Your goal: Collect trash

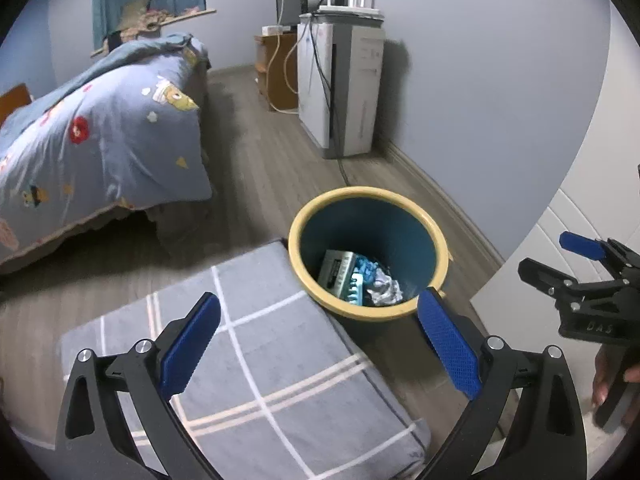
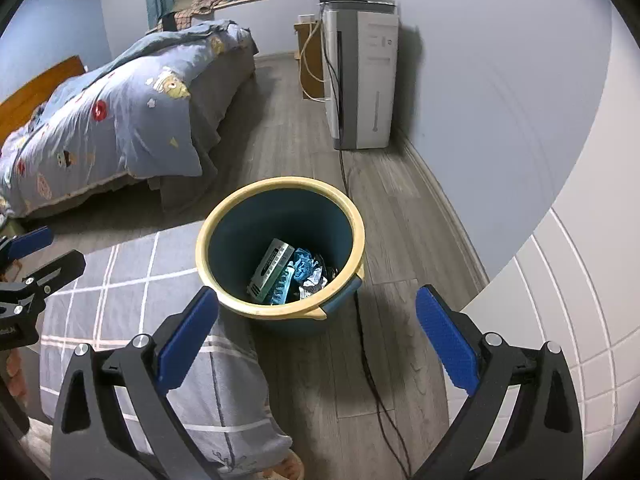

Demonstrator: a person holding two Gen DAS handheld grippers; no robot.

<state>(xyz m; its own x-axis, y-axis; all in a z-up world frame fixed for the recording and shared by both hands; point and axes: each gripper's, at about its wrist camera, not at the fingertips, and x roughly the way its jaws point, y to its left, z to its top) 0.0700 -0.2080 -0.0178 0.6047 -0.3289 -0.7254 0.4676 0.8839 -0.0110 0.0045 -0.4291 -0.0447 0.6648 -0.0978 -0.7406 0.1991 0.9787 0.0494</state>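
Both tools are empty. The left hand-held gripper point(image 1: 318, 342) has its blue pads spread wide with nothing between them, and the right hand-held gripper point(image 2: 316, 336) is spread just as wide and equally bare.

The bin point(image 2: 218, 220), blue with a yellow rim, stands upright on the wooden floor point(image 2: 280, 128). It already holds the trash point(image 2: 294, 272): a flat grey-green box leaning against the inner wall, some crumpled blue stuff and a wad of silver wrapper beside it at the bottom.

From the right hand-held gripper the bin lies straight ahead and below, its mouth nearly centred between the two pads, slightly toward the left one. From the left hand-held gripper the bin point(image 1: 430, 224) sits ahead but off to the right, its near rim close to the right pad; directly under that tool is a grey checked cushion point(image 1: 256, 364), which touches the bin's side.

So the right side looks better lined up with the opening; the left would have to swing rightward. The box's long axis runs roughly away from the right tool, tilted up.

No loose litter shows on the floor in either view, so the collecting seems largely done, or the next piece lies out of sight.
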